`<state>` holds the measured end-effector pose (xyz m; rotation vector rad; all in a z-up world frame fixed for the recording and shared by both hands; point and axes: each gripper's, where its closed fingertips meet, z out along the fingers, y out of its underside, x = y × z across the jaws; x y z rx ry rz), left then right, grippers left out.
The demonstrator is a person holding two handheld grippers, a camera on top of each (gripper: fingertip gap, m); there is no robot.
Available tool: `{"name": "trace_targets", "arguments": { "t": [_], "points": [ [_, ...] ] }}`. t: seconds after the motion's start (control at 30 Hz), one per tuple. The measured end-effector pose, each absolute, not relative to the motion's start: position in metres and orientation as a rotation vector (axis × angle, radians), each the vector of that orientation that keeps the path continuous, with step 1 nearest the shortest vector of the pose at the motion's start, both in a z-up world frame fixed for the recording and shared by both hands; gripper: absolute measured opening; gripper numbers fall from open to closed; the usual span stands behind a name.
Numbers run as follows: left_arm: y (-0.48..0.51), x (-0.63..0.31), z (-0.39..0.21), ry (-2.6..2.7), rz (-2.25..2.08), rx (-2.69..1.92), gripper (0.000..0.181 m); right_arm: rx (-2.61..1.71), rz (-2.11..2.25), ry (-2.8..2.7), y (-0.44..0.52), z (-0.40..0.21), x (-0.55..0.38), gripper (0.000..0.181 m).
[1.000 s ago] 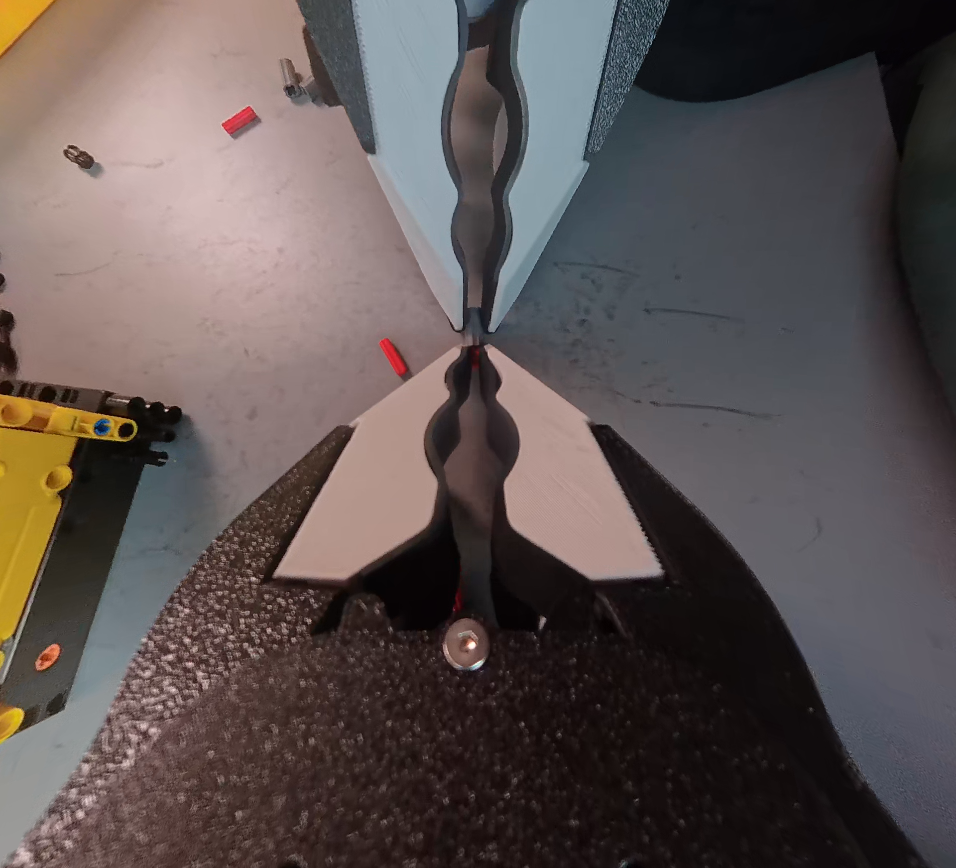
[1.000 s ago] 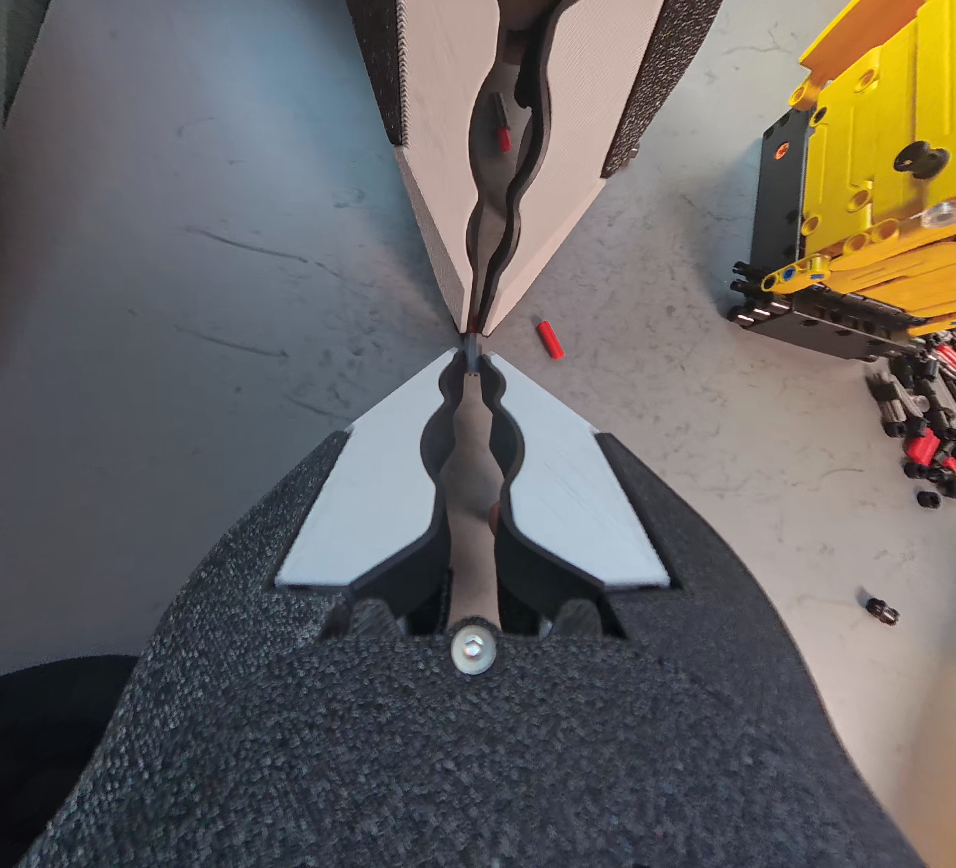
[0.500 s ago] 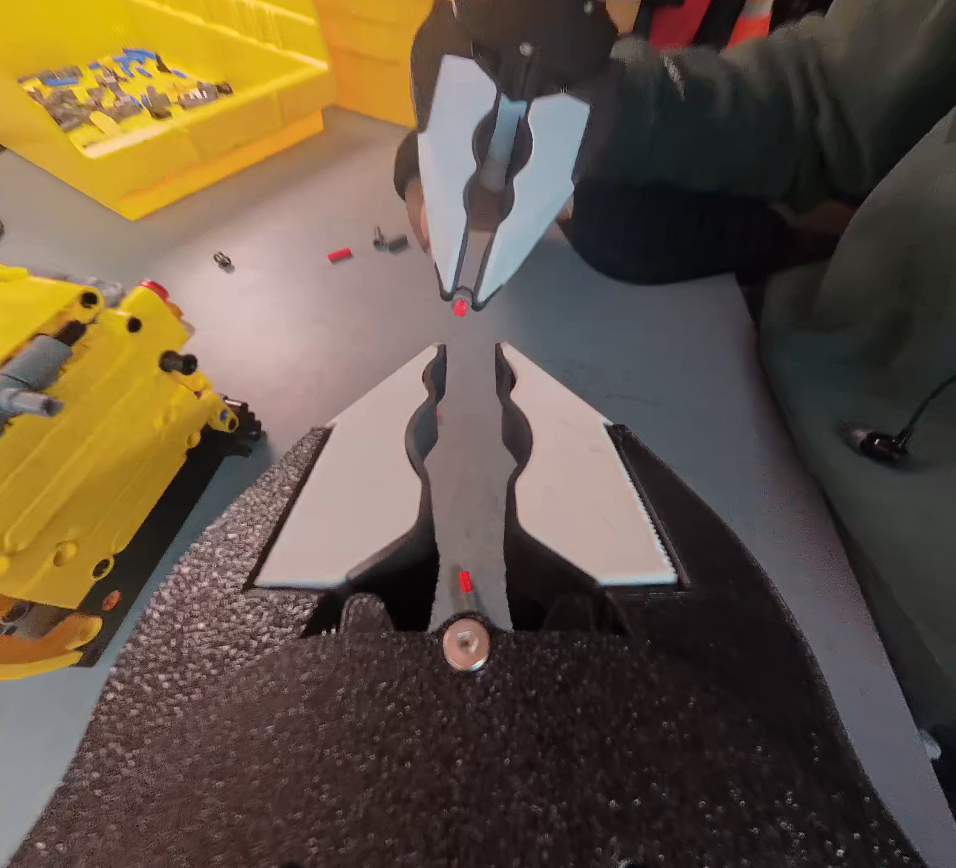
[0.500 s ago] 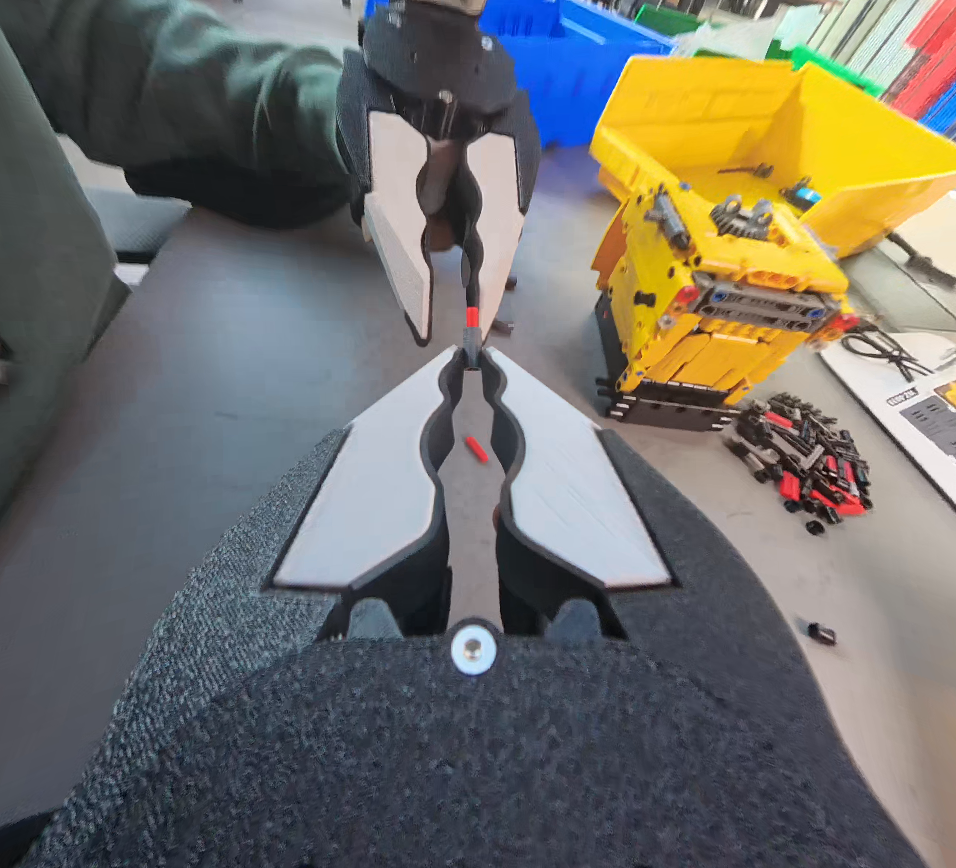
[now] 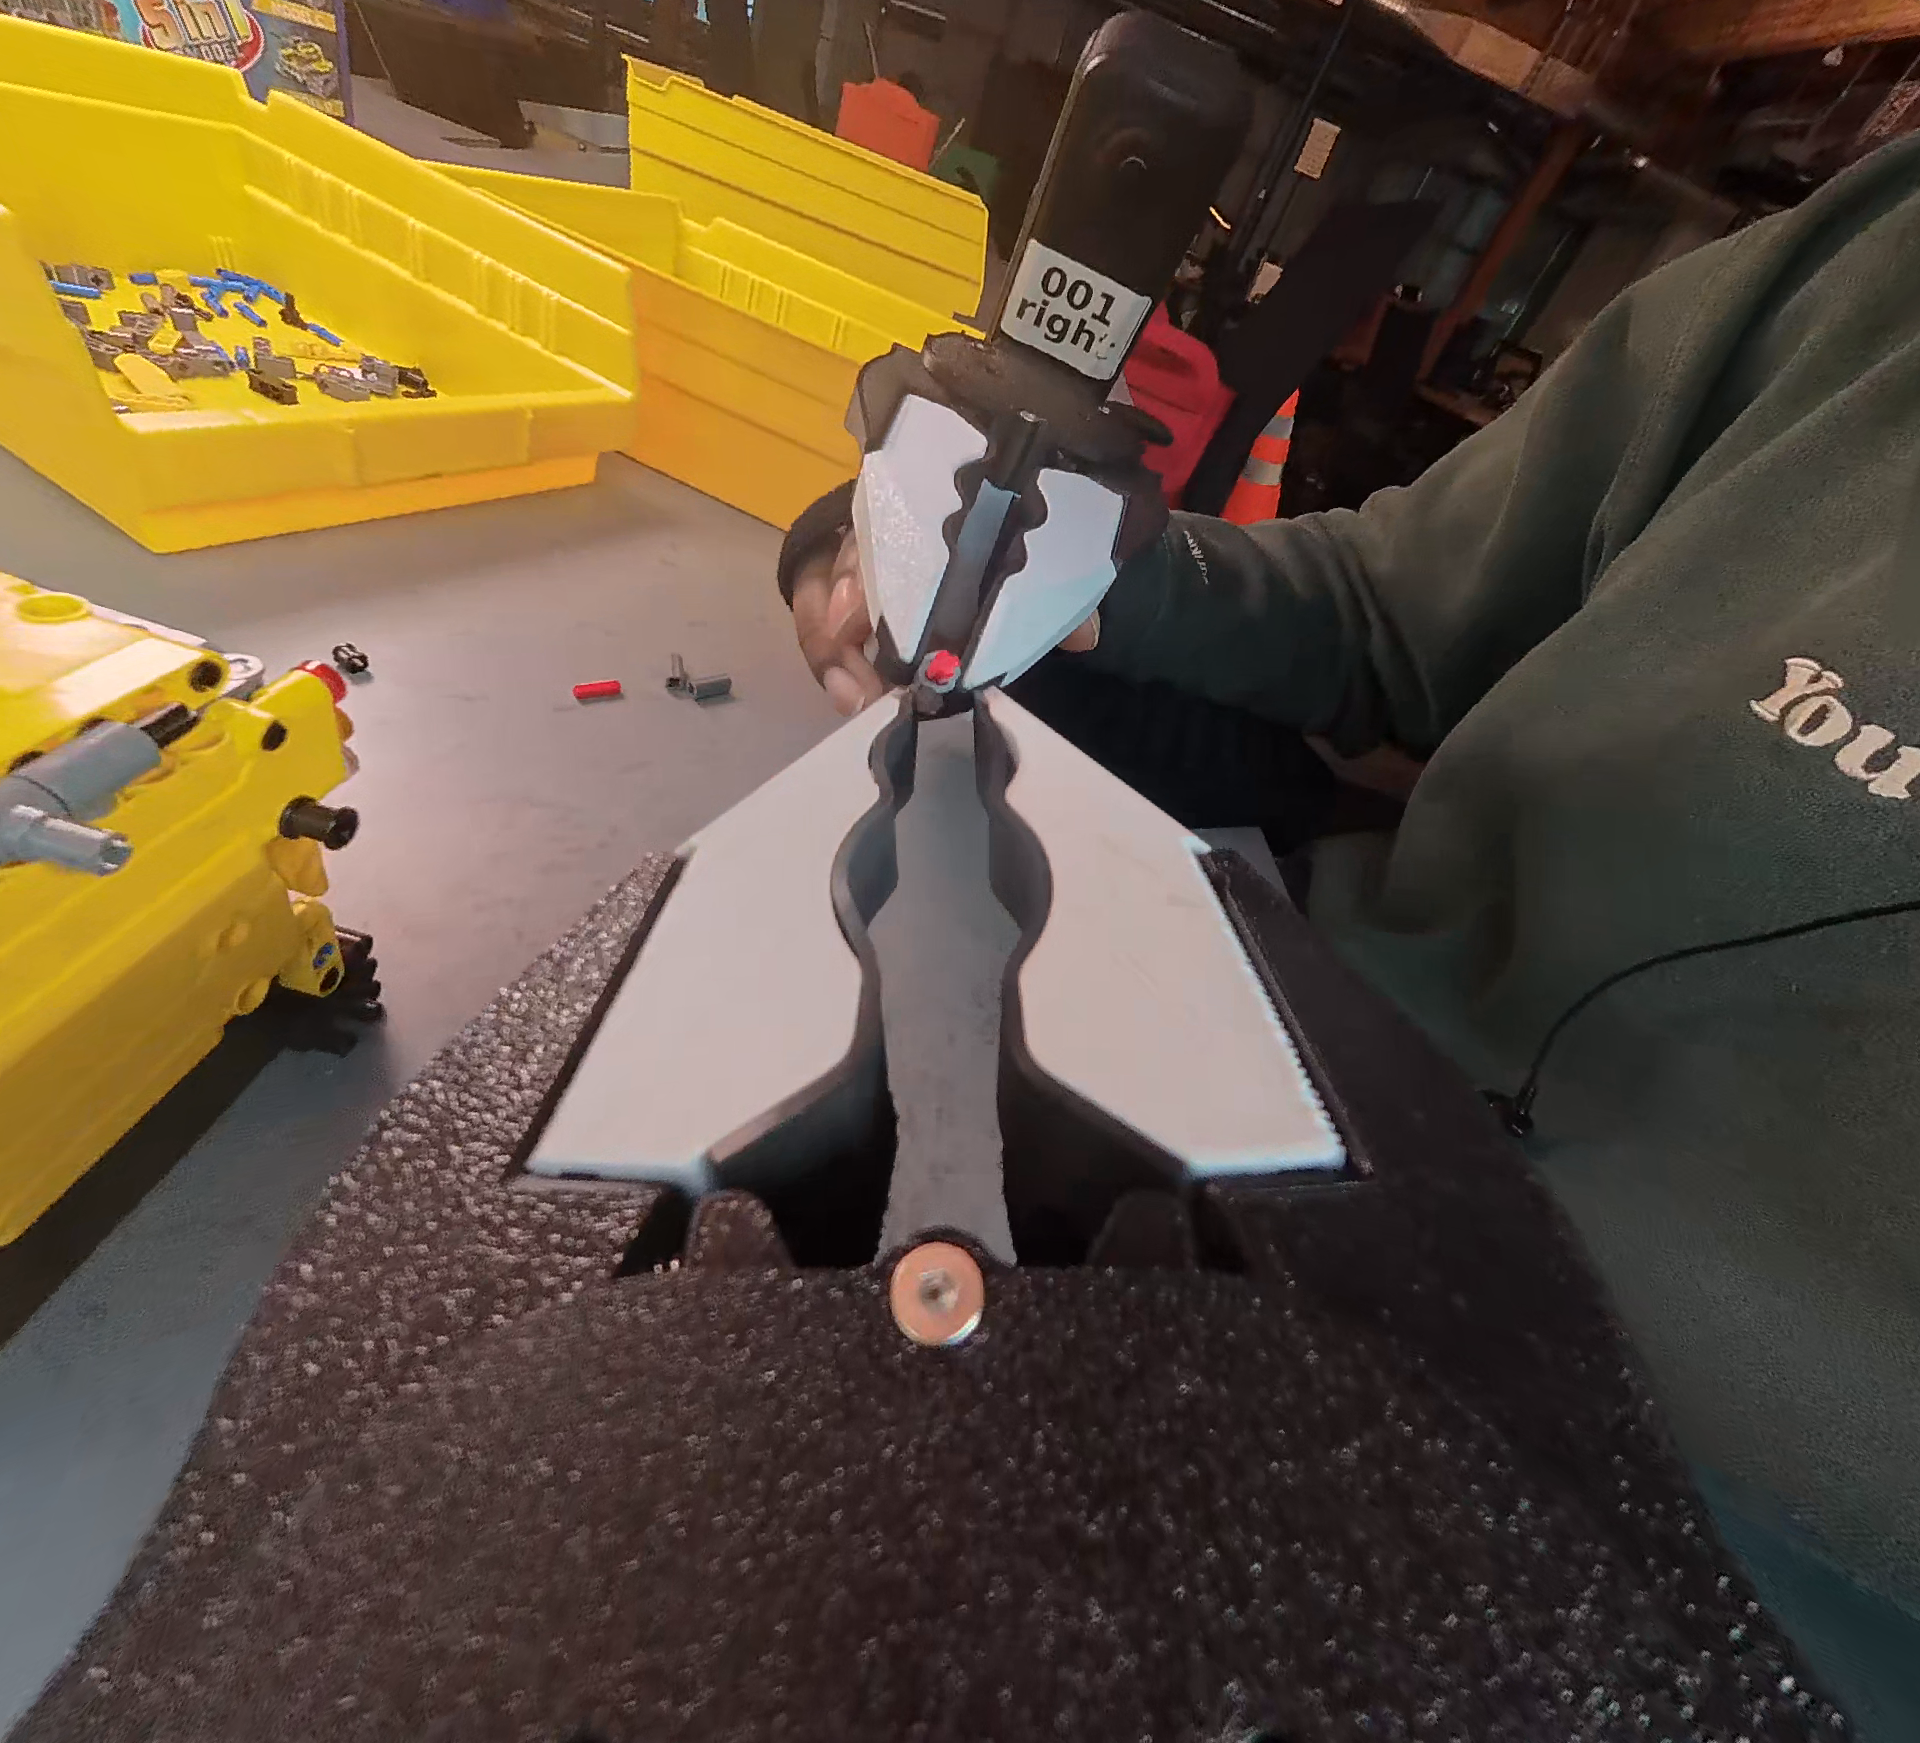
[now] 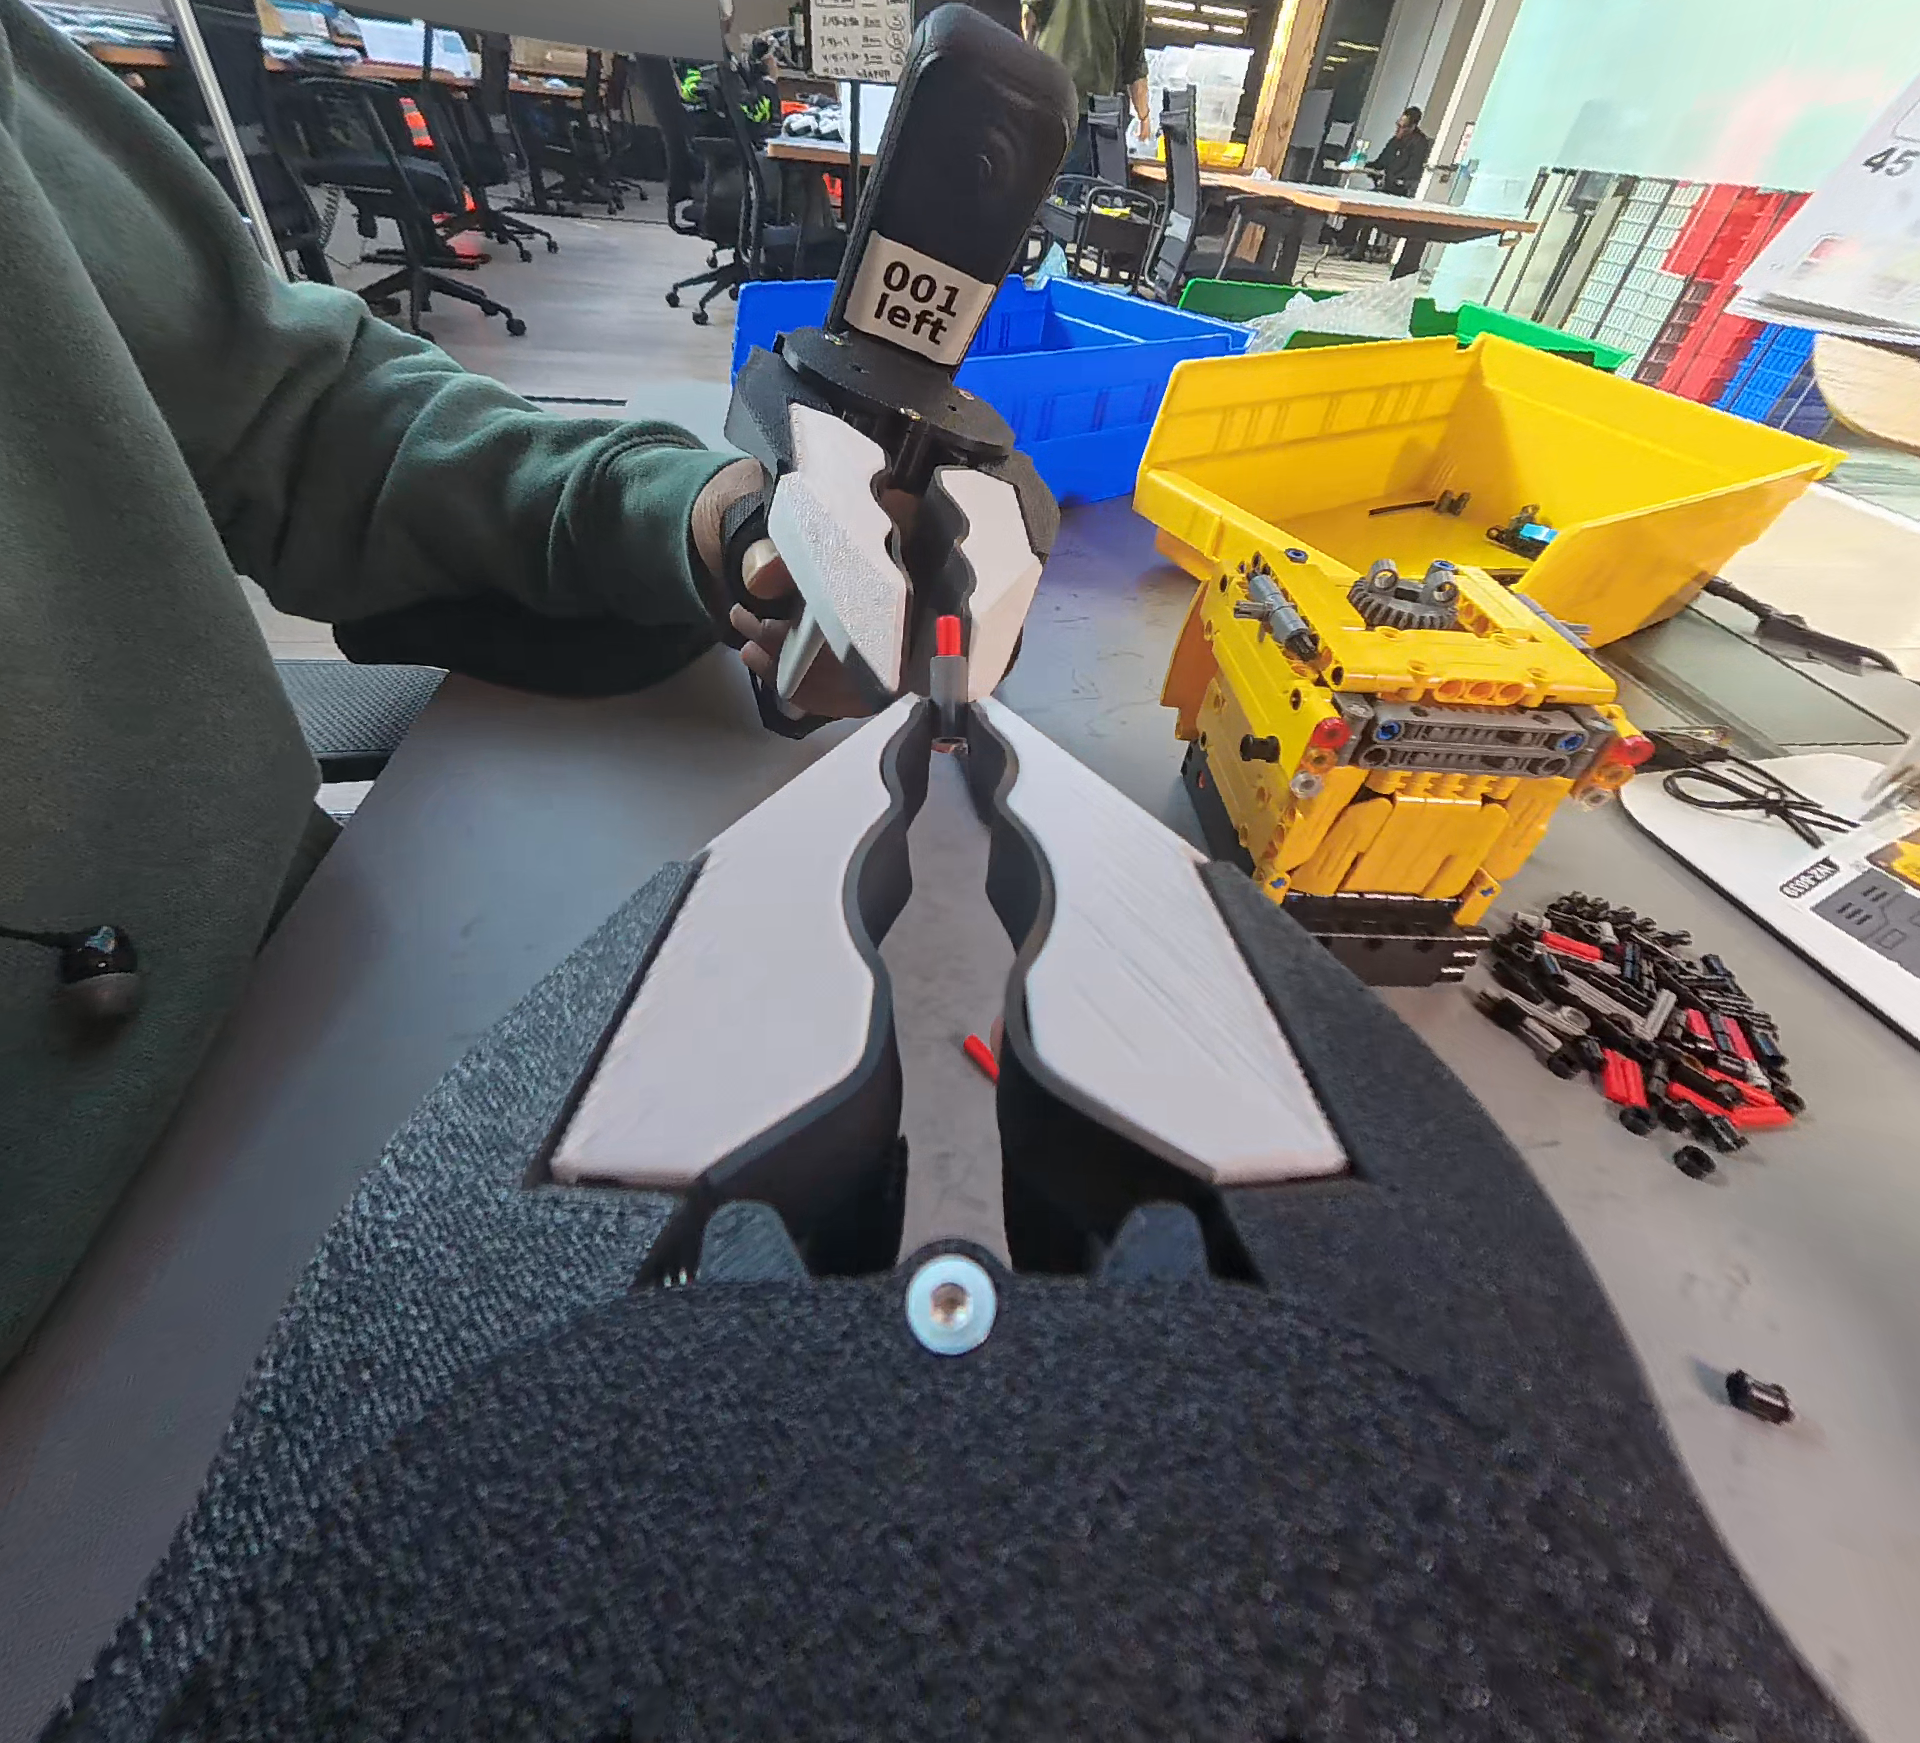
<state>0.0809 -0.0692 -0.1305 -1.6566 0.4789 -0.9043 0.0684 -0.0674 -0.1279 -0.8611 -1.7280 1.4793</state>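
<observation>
Grey table (image 6: 468, 841), right gripper (image 6: 948, 729) pinching grey-red pin (image 6: 945, 670)

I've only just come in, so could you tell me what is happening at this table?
A person holds a gripper in each hand above a grey table. The right gripper is shut on a small grey connector with a red pin standing out of it. The left gripper meets it tip to tip, its jaws a little apart on either side of the red end. A yellow brick-built truck and a pile of loose pins sit to one side.
</observation>
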Motion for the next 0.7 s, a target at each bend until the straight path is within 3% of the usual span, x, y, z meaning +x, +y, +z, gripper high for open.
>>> {"name": "trace_targets", "arguments": {
  "t": [0.47,0.7],
  "points": [
    [-0.059,0.065,-0.109,0.354,-0.764,-1.561,0.006,-0.922,1.365,-1.566,-0.060,-0.113,0.055,0.006],
    [-0.059,0.057,-0.102,0.217,-0.985,-1.517,0.005,-0.882,1.198,-1.500,-0.064,-0.110,0.048,0.008]
  ]
}}
